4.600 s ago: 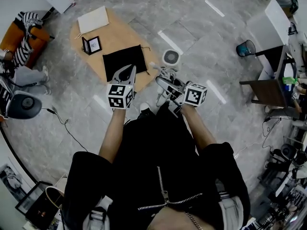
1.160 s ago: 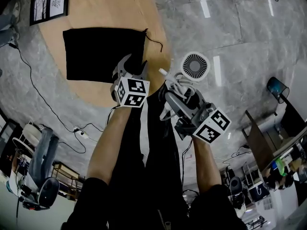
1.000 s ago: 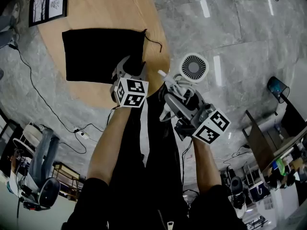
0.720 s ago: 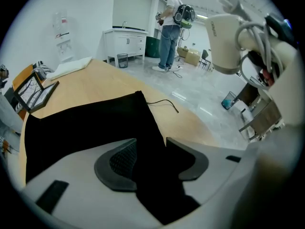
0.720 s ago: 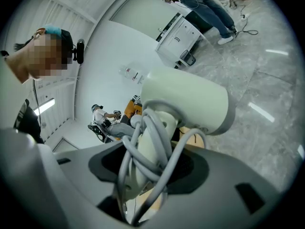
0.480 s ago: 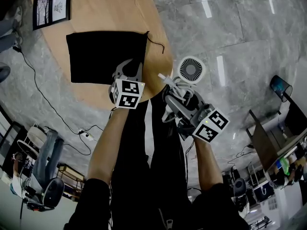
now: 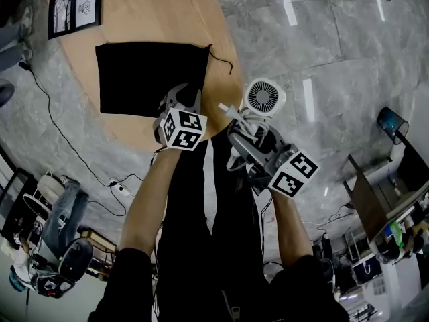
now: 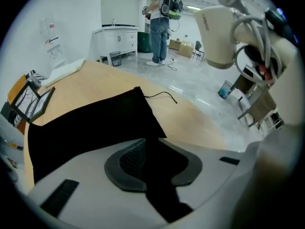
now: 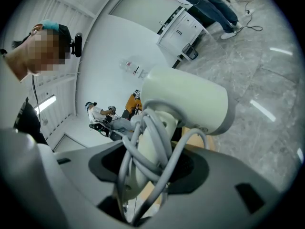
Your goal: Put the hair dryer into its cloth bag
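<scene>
Nearest, on the right: right gripper clamped on the hair dryer by its handle, with the cord looped round the handle and caught between the jaws too. Held in the air just off the right edge of the table, over the floor. Beside the bag, not in it.

A little farther, to the left: left gripper down at the near right corner of the bag. Just been closing its jaws, from wide to a narrow gap, with black cloth between the pads. Reads as a pinch on the bag's edge. Can't confirm whether one layer or both got caught.

Looks like the mouth-opening step. Mouth probably on the right side, going by the drawstring trailing off the far right corner. Needs only the top layer lifted to open it toward the hair dryer; with both layers pinched, would just drag the bag. Otherwise flat and closed on the table. Insertion not started.

Farthest: picture frame at the table's far left, well apart from the work.
</scene>
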A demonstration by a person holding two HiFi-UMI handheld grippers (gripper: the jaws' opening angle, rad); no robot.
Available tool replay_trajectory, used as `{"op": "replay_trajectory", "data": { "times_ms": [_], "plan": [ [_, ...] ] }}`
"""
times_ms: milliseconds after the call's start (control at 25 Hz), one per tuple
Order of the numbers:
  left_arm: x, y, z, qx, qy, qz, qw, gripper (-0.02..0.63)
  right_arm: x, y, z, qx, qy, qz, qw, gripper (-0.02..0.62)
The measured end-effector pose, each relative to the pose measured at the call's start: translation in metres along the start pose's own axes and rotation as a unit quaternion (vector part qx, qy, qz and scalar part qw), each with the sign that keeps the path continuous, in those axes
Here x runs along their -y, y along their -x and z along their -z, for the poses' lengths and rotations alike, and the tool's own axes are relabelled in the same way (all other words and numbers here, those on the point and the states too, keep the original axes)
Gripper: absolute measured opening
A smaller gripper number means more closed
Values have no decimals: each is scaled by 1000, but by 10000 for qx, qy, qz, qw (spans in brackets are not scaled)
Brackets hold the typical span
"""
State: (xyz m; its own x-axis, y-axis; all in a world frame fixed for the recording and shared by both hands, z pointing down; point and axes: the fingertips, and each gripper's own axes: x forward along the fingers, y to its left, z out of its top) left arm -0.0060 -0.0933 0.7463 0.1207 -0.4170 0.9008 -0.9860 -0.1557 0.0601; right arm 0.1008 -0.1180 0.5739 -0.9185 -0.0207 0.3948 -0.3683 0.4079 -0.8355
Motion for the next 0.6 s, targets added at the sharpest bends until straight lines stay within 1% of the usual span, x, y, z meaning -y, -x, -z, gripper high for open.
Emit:
{"op": "replay_trajectory", "data": {
  "times_ms": [80,120,320,440,600],
  "plan": [
    [-5,2,-1,79,124,31,9999,42,0,-1,1,-25,10,1,10000,241],
    [-8,4,-2,142,189,50,9997,33,0,-2,2,-40,18,2,10000,241],
    [-17,31,-18,573,620,258,9961,23,0,-2,4,-120,26,0,9999,241],
    [-27,51,-28,818,674,283,9940,21,0,-7,6,-246,140,-15,9996,241],
    [-38,72,-32,936,634,244,9933,22,-1,-19,12,-508,372,-4,9980,241]
  ]
}}
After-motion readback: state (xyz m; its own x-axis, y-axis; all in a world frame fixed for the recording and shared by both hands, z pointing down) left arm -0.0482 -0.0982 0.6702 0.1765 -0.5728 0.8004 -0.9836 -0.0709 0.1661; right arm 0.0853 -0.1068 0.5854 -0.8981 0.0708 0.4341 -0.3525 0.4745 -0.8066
